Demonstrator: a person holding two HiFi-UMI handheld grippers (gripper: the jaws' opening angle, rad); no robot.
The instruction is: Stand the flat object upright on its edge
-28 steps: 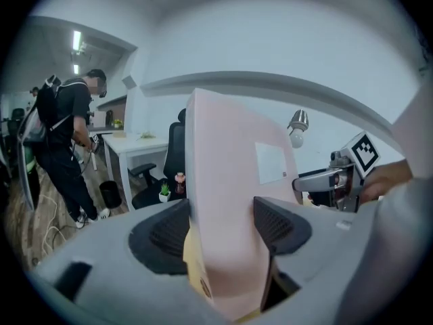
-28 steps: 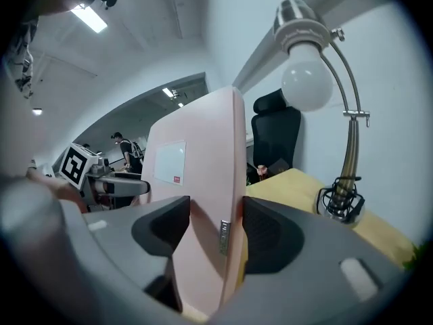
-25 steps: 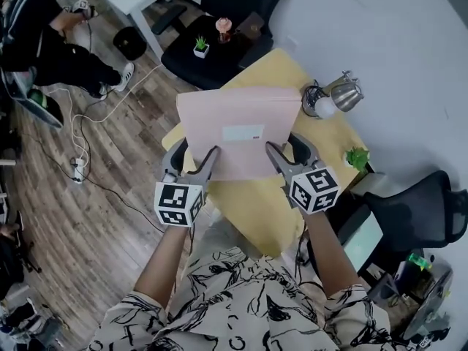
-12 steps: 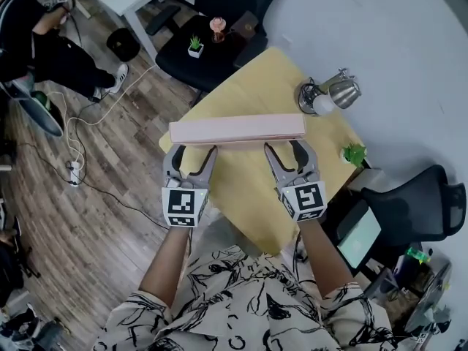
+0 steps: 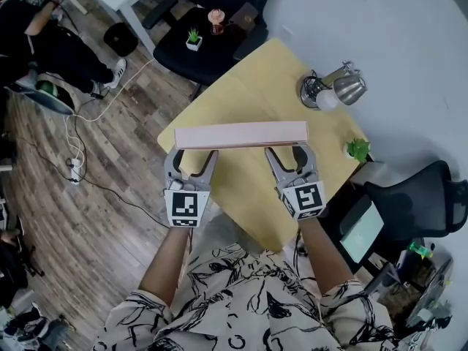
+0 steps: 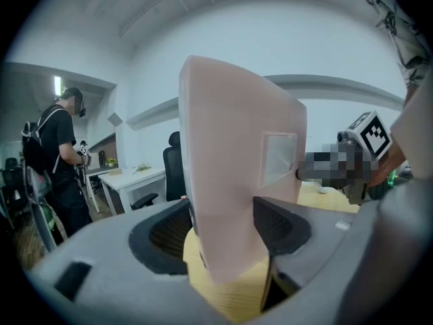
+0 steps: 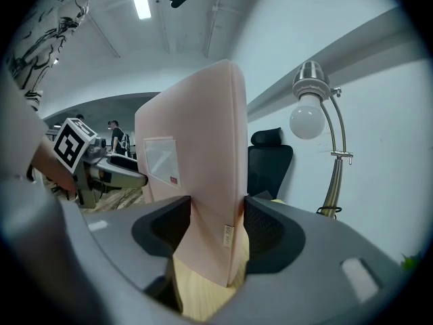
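Box upright — left claw, right claw clamping.

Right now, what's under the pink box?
Only the yellow table shows beneath the pink box, gripped upright by the left gripper and right gripper. Whether its lower edge touches the wood is hidden.
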